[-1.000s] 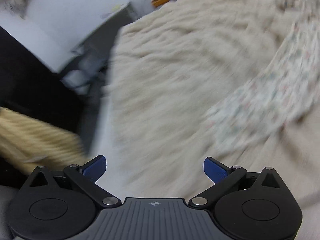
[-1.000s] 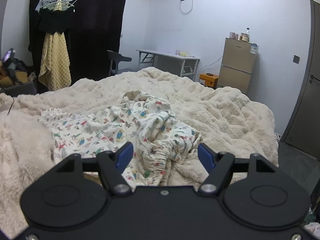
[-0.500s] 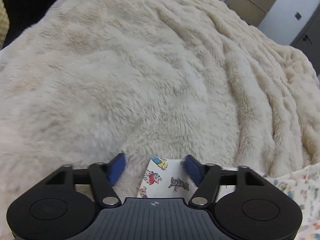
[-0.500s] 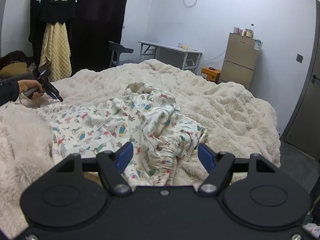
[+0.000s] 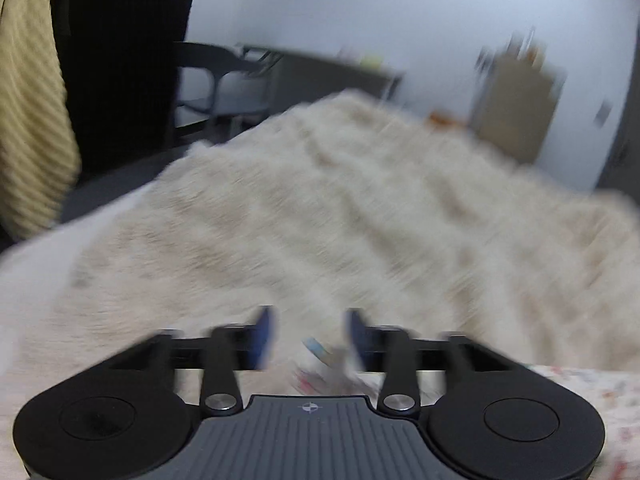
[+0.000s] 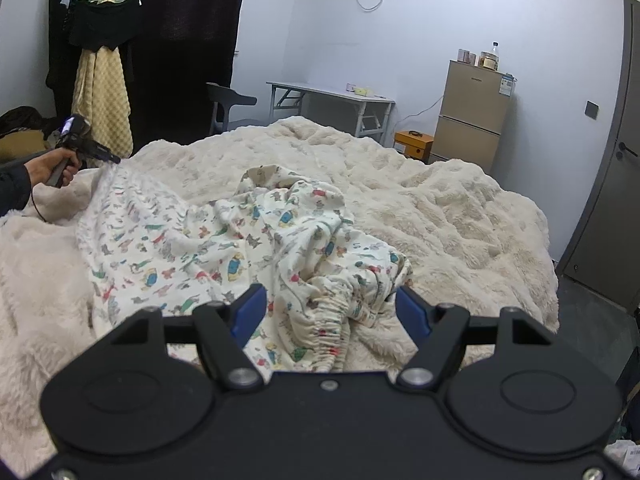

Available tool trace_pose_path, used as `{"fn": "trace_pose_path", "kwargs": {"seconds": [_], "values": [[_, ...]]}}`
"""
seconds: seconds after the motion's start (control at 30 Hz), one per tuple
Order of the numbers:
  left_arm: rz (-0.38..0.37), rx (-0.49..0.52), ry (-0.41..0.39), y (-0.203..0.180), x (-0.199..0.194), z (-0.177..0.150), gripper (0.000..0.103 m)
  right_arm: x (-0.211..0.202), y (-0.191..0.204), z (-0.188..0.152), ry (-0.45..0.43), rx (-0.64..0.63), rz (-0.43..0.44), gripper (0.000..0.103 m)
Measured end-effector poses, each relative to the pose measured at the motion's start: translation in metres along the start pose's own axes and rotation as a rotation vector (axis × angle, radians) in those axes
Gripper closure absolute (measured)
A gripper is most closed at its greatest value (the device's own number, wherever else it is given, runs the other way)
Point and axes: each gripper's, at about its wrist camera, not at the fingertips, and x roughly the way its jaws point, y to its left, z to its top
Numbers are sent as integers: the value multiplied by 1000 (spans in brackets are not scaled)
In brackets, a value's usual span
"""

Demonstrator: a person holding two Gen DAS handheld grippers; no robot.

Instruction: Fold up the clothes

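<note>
left gripper [image 5: 308, 340] jaws are opening with a corner of the printed garment [image 6: 240, 240] between them, too blurry to call contact; right gripper [image 6: 328, 308] hangs open, empty, over the bunched waistband on the fuzzy blanket [image 6: 440, 208]

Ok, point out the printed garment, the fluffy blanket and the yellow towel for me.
Garment [image 6: 224, 248], right wrist view: flat printed part, left of the bunched middle.
Blanket [image 6: 440, 216], right wrist view: bare fluffy area right of the garment.
Towel [image 6: 105, 92], right wrist view: middle of the hanging yellow cloth.

Motion blur smears the left gripper [image 5: 308, 336] and blanket [image 5: 320, 220].
</note>
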Motion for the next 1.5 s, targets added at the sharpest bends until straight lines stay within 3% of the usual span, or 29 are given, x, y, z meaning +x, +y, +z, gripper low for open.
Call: {"fn": "trace_pose_path", "kwargs": {"seconds": [0.1,0.17,0.23,0.33,0.43,0.5,0.53,0.6,0.67,0.7,0.73,0.8,0.87,0.9,0.93,0.97,1.0,1.17,1.33,1.5], "values": [[-56,52,64,4,-9,-18,33,-2,2,0,-2,-9,-3,34],[-118,65,109,11,-16,-33,21,-3,2,1,-5,-8,-4,34],[-188,29,138,23,-17,-47,16,-4,2,1,-8,-7,-3,34],[-252,-52,196,43,-12,-66,18,-2,1,2,-5,-6,-3,34],[-344,-120,218,57,-5,-79,39,0,1,2,0,-8,-4,34],[-448,-160,214,57,0,-85,69,0,2,2,0,-9,-5,34],[-452,-160,214,57,-1,-85,103,0,2,3,-2,-8,-4,34],[-417,-157,183,57,-7,-78,103,-1,2,3,-4,-9,-8,34],[-420,-228,105,68,-21,-71,103,-3,1,3,-10,-8,-10,34],[-403,-294,66,78,-31,-65,101,-5,1,4,-14,-7,-11,34],[-346,-284,68,80,-39,-62,97,-5,0,3,-15,-5,-14,34],[-177,-162,132,71,-44,-57,85,-6,-1,3,-17,0,-20,34],[-76,-71,160,61,-48,-55,81,-4,-2,2,-10,4,-25,34],[-86,-77,151,61,-52,-54,79,-4,-3,2,-9,2,-27,34],[-100,-86,142,62,-56,-52,69,-4,-3,2,-8,3,-28,34],[-133,-102,121,61,-62,-49,51,-3,-3,2,-6,5,-27,34],[-141,-93,99,54,-67,-44,44,-3,-4,2,-4,8,-27,34],[-176,100,48,-18,-82,-13,21,7,-8,-1,42,27,-19,33],[-229,236,-6,-96,-89,13,15,14,-19,-12,104,71,-8,33],[-286,305,-45,-176,-81,43,11,27,-43,-20,100,238,22,33]]}}
